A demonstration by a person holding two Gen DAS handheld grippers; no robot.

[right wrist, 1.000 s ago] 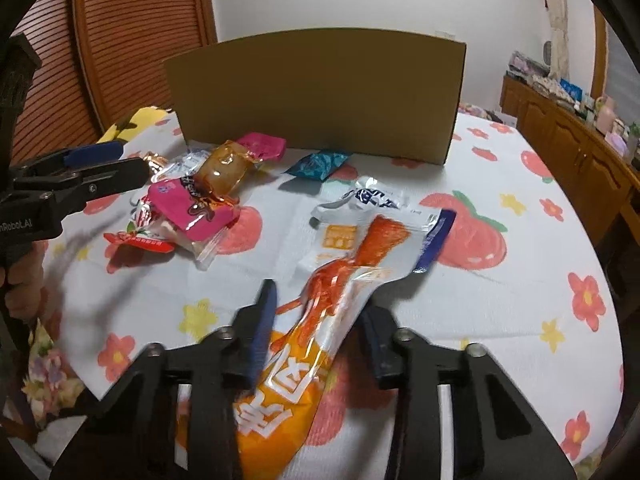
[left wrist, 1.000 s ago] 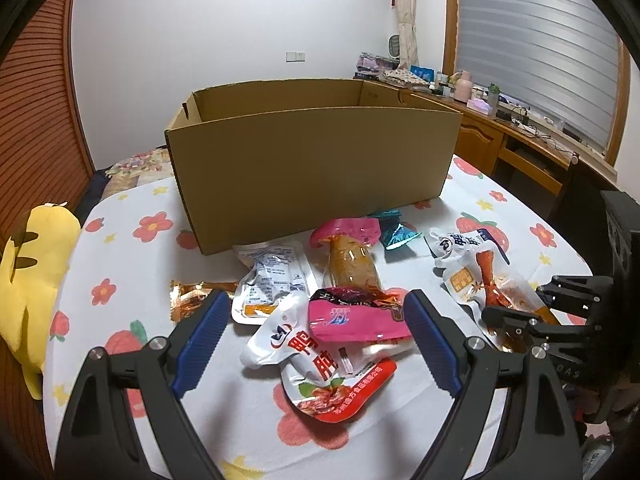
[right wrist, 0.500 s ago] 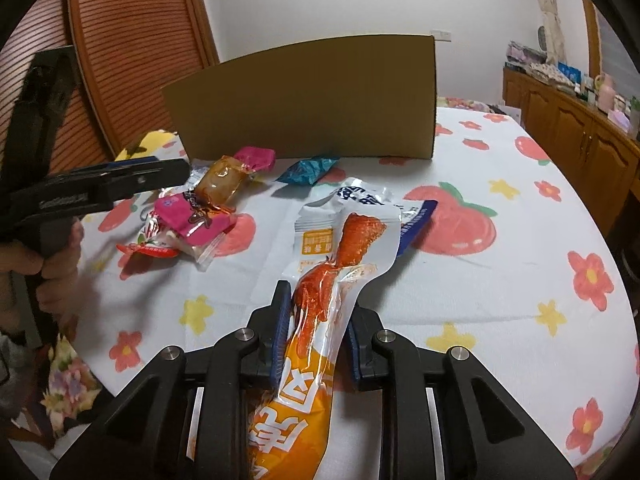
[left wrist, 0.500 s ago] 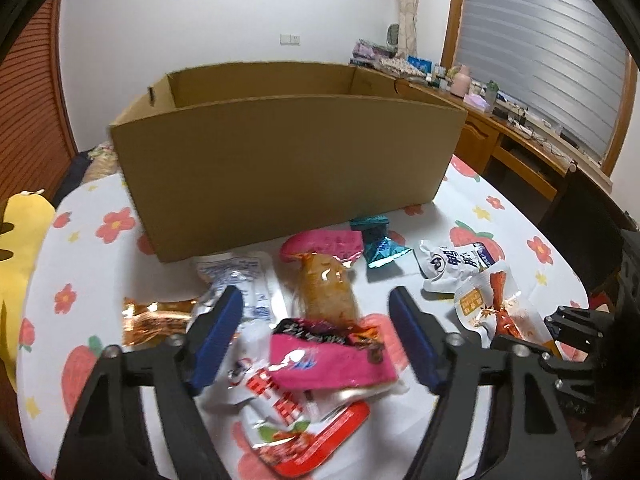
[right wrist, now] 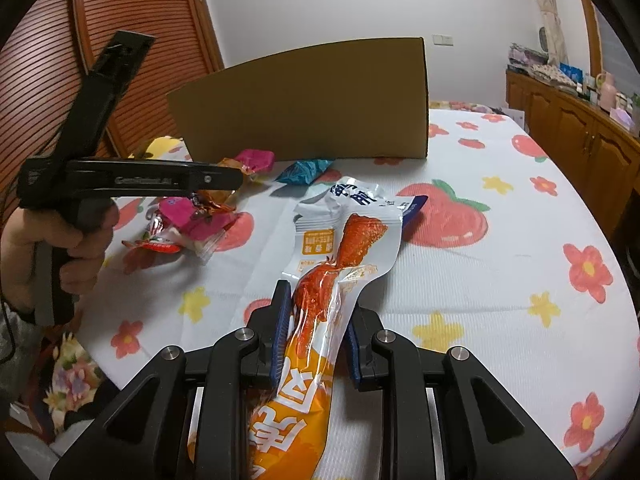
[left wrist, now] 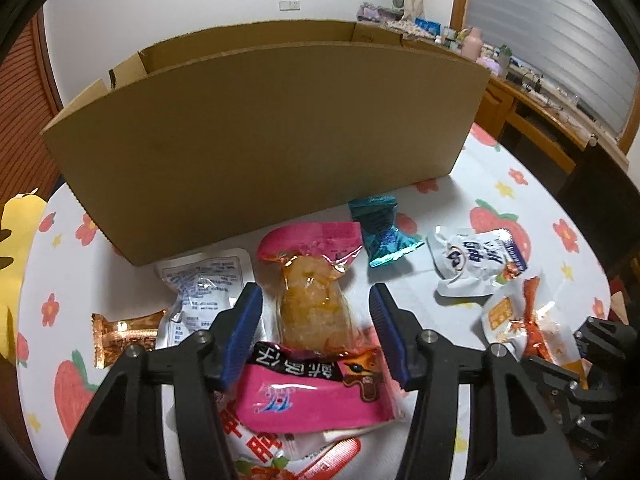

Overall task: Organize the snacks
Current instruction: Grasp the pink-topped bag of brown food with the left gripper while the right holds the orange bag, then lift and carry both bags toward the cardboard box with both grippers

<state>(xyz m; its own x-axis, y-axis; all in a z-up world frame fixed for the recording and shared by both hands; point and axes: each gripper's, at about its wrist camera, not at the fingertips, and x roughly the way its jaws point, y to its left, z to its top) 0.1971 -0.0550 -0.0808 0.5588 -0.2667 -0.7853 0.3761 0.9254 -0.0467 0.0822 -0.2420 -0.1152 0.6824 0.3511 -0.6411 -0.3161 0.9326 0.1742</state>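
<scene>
Corrugated brown card forms the big open box point(left wrist: 264, 140) standing at the far side of the round table, whose white cloth point(right wrist: 500, 288) is printed with strawberries and flowers. Glossy plastic snack packets lie scattered in front of it. The left gripper point(left wrist: 316, 332) hangs spread wide, its ribbed blue pads either side of a clear, lumpy amber pouch with a pink top point(left wrist: 312, 296) and the crinkled pink packet point(left wrist: 316, 396) lying over that pouch's near end; whether the pads touch either packet is hard to tell. A twisted teal foil wrapper point(left wrist: 380, 236) lies near the box wall. The right gripper point(right wrist: 314, 332) is pinched narrow on a long, slick white-and-orange packet point(right wrist: 340, 248) showing a red drumstick, whose far end reaches out over the cloth.
</scene>
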